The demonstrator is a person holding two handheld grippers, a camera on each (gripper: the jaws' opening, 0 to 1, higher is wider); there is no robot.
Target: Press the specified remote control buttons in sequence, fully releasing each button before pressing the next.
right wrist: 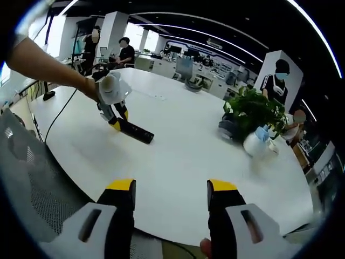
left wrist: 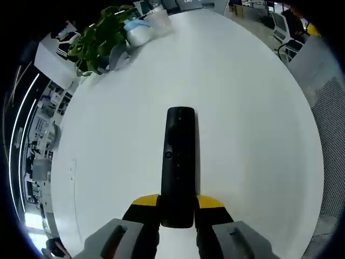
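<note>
A long black remote control (left wrist: 178,162) points away from me over the white table (left wrist: 242,108). My left gripper (left wrist: 178,208) is shut on the remote's near end, one yellow-tipped jaw on each side. In the right gripper view the same remote (right wrist: 136,131) lies low over the table (right wrist: 183,156) at the left, held by the left gripper (right wrist: 115,121) in a person's gloved hand. My right gripper (right wrist: 171,193) stands open above the table's near edge, well apart from the remote, with nothing between its yellow tips.
A potted green plant (right wrist: 254,110) and a white vessel with a blue mask (right wrist: 257,143) stand at the table's right; the plant (left wrist: 99,40) is at the far left in the left gripper view. Several people stand around desks behind. A cable (right wrist: 59,116) hangs at the left.
</note>
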